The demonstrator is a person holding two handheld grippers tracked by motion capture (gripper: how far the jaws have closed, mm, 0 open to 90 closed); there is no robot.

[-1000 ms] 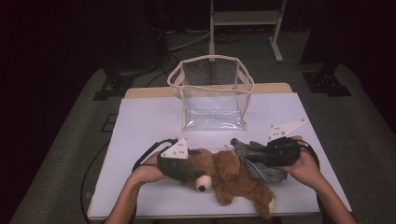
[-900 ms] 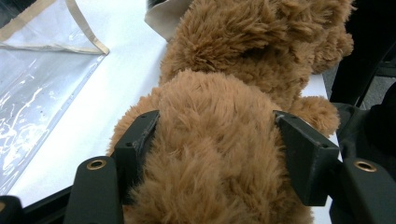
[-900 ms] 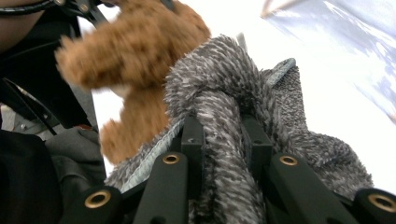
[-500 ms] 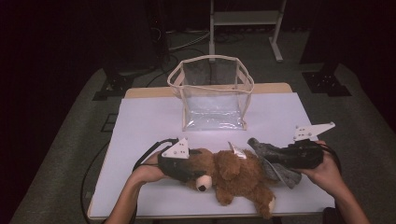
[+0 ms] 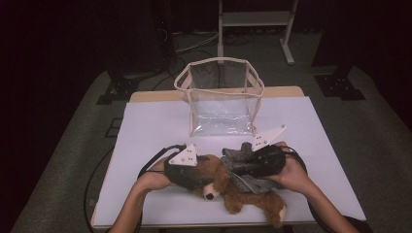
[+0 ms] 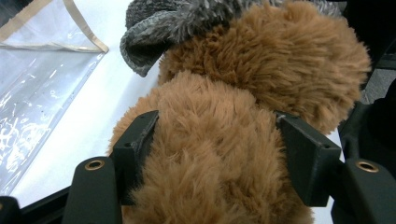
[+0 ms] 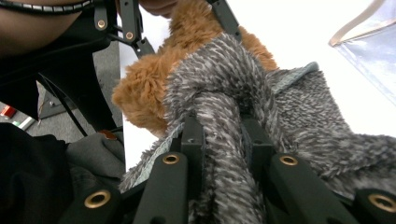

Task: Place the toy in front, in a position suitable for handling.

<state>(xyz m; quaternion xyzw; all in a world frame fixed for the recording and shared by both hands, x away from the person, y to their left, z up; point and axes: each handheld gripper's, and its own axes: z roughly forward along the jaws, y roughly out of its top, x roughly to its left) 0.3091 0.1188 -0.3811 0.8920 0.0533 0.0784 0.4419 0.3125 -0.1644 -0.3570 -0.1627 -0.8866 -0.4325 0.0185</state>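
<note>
A brown teddy bear lies on its back near the front of the white table. A grey fuzzy garment is draped over its body. My left gripper comes in from the left and is shut on the bear's plush; in the left gripper view both pads sink into the bear on either side of my left gripper, with the grey garment beyond. My right gripper reaches from the right and is shut on a bunched fold of the grey garment, where my right gripper pinches it against the bear.
A clear plastic bag with beige trim stands open-topped at the middle back of the table, just behind the bear. Its lower wall lies close beside the bear's left. A metal stand is on the dark floor beyond.
My right gripper swung out to the right with the grey garment, then came back left over the bear. The left gripper and the bear stayed put.
</note>
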